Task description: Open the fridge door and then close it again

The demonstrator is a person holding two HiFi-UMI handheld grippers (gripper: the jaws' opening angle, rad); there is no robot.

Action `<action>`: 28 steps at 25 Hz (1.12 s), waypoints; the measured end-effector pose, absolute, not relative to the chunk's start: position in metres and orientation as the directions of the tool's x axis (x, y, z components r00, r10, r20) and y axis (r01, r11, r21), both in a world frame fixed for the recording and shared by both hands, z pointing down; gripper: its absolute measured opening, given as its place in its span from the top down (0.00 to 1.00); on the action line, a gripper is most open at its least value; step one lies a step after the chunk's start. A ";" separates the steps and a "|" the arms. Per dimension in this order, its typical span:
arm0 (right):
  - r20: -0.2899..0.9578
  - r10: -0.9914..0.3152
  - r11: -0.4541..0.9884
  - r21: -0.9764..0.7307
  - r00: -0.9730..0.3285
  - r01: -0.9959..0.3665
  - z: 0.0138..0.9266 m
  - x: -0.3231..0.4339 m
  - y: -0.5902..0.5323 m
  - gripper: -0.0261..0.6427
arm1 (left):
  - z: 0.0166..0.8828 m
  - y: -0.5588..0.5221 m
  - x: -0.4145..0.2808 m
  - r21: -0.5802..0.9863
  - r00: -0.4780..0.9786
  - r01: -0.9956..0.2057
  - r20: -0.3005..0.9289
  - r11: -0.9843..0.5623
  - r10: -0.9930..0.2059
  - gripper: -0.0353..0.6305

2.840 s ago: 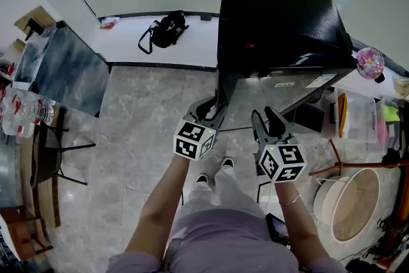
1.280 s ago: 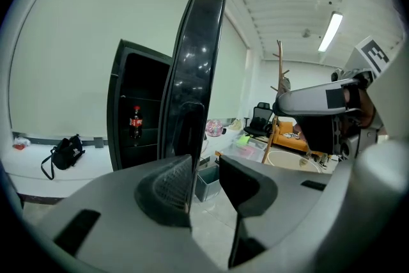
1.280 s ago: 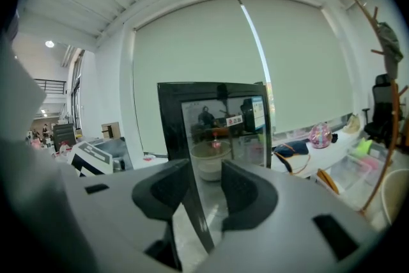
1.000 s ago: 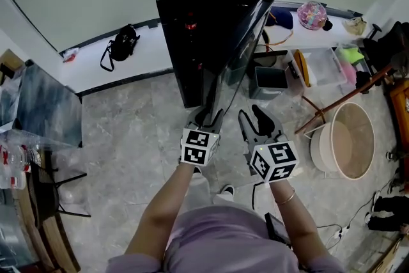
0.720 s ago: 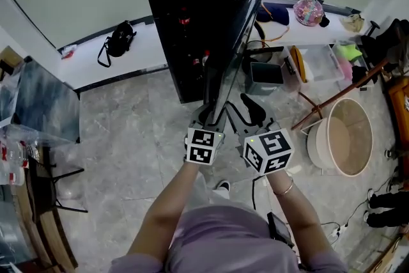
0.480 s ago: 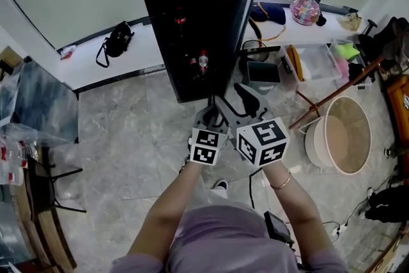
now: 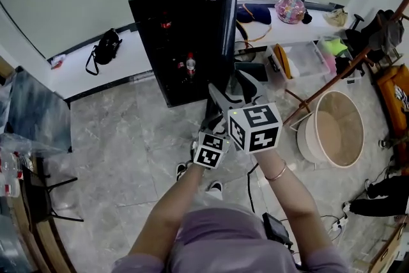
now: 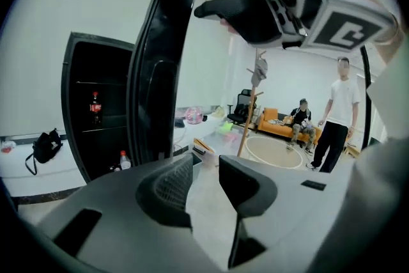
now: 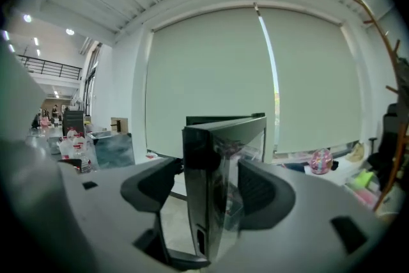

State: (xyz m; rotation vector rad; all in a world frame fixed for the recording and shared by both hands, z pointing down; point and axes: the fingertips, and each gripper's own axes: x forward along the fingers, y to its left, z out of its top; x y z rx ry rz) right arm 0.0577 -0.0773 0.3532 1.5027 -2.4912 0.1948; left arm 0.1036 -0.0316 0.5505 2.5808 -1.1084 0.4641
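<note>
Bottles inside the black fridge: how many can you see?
2. A dark cola bottle with a red label stands on the upper shelf; a clear red-capped bottle stands lower down. The open door may hide others.

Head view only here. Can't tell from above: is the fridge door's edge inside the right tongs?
Observer: Yes. The right gripper view shows the fridge door edge between the right tongs. The jaws are wide and have just been opening, not clamped as far as I can see.
Operator: Left tongs holding anything?
Observer: No. The left tongs are empty, jaws apart though they have just been closing a little.
Operator: Anyone else around?
Observer: The left gripper view shows a standing person and a seated person on an orange sofa, across the room.
</note>
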 end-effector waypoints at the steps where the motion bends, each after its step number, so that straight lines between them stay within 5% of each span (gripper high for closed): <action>1: 0.260 -0.865 0.449 0.020 -0.429 -0.893 0.352 0.056 -0.080 0.49 | 0.554 -0.027 0.104 0.139 0.656 -0.732 0.411 -0.668 -0.633 0.77; 6: 0.285 -0.898 0.382 0.125 -0.336 -0.916 0.357 0.049 -0.095 0.52 | 0.577 -0.007 0.085 0.176 0.637 -0.748 0.459 -0.639 -0.619 0.77; 15: 0.236 -0.898 0.410 0.140 -0.372 -0.901 0.356 0.050 -0.098 0.52 | 0.596 -0.019 0.020 0.187 0.530 -0.838 0.497 -0.512 -0.687 0.77; 28: 0.228 -0.907 0.394 0.153 -0.355 -0.907 0.356 0.099 -0.084 0.58 | 0.560 -0.050 0.009 0.168 0.500 -0.862 0.431 -0.478 -0.751 0.78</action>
